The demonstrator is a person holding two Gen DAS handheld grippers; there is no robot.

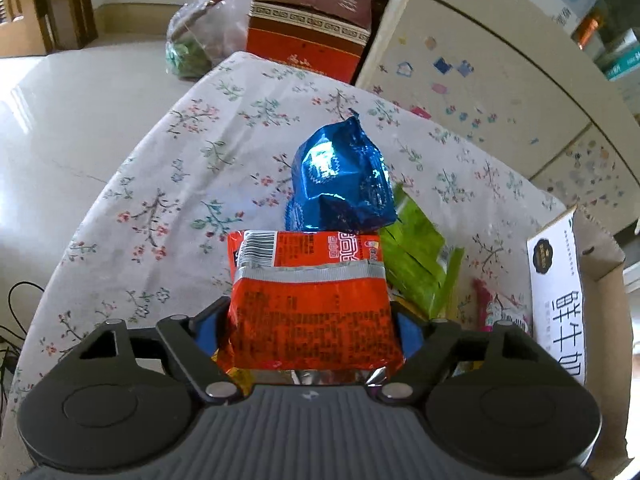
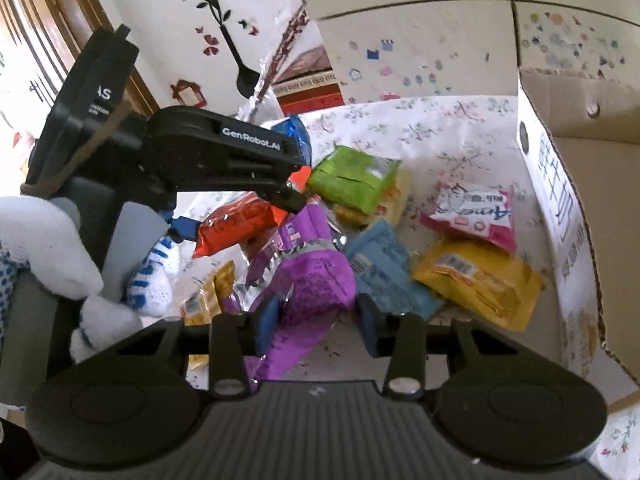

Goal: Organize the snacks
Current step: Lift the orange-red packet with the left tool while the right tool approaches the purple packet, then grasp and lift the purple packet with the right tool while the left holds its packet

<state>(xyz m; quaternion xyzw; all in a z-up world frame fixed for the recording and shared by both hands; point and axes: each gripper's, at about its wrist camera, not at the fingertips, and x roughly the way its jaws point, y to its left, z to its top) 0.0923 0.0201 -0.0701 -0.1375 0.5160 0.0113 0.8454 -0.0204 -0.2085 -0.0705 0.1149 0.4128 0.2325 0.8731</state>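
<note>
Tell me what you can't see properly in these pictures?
- Orange packet, left wrist view: its bottom end is hidden behind the left gripper.
- Green packets, left wrist view: partly covered by the blue bag and the orange packet.
- Box, both views: cut off by the edge, so its inside is mostly unseen.
- Purple packet, right wrist view: print too blurred to read; lower end behind the right gripper.

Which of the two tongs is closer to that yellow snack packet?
Right. The right tongs straddle the purple packet, close by the yellow packet. The left tongs, holding the orange packet, sit farther away.
</note>
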